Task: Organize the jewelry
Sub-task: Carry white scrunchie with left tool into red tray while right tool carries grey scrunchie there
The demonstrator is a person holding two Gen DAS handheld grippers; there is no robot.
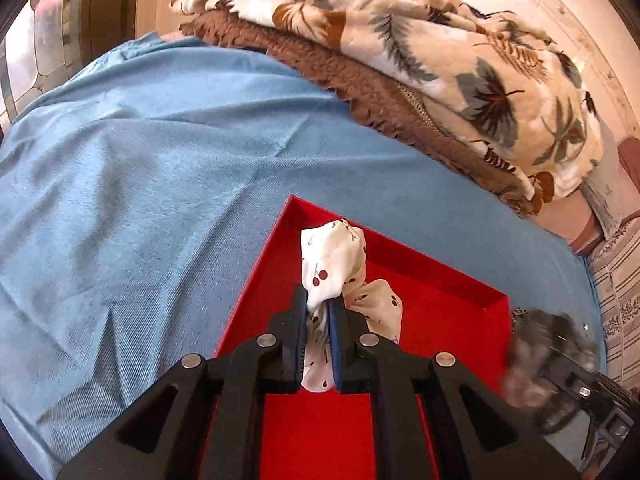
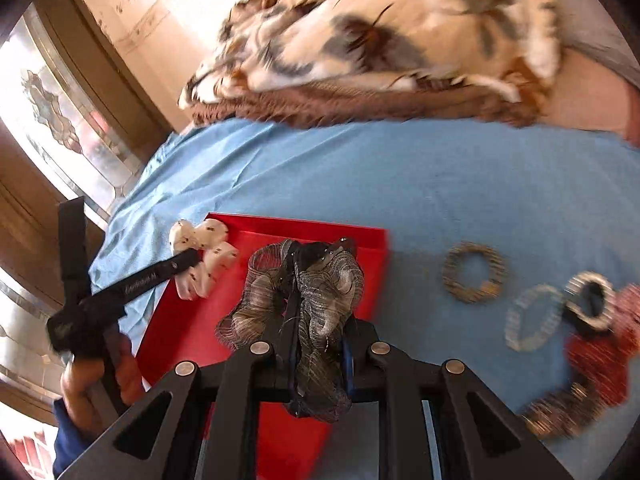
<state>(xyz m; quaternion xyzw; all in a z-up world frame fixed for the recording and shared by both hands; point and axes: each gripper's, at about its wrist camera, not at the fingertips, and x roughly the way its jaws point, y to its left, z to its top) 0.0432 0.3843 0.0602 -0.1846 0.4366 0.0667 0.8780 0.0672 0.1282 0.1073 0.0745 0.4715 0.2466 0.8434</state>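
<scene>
A red tray lies on the blue cloth. My left gripper is shut on a white cherry-print scrunchie and holds it over the tray; the right wrist view shows that scrunchie above the tray's left corner. My right gripper is shut on a grey-brown mesh scrunchie above the tray, blurred at the right edge of the left wrist view. More jewelry lies right of the tray: a brown ring-shaped band, a clear beaded bracelet and red and dark pieces.
A folded palm-print blanket on a brown one lies across the back of the blue cloth. A window is at the left. A person's hand holds the left gripper's handle.
</scene>
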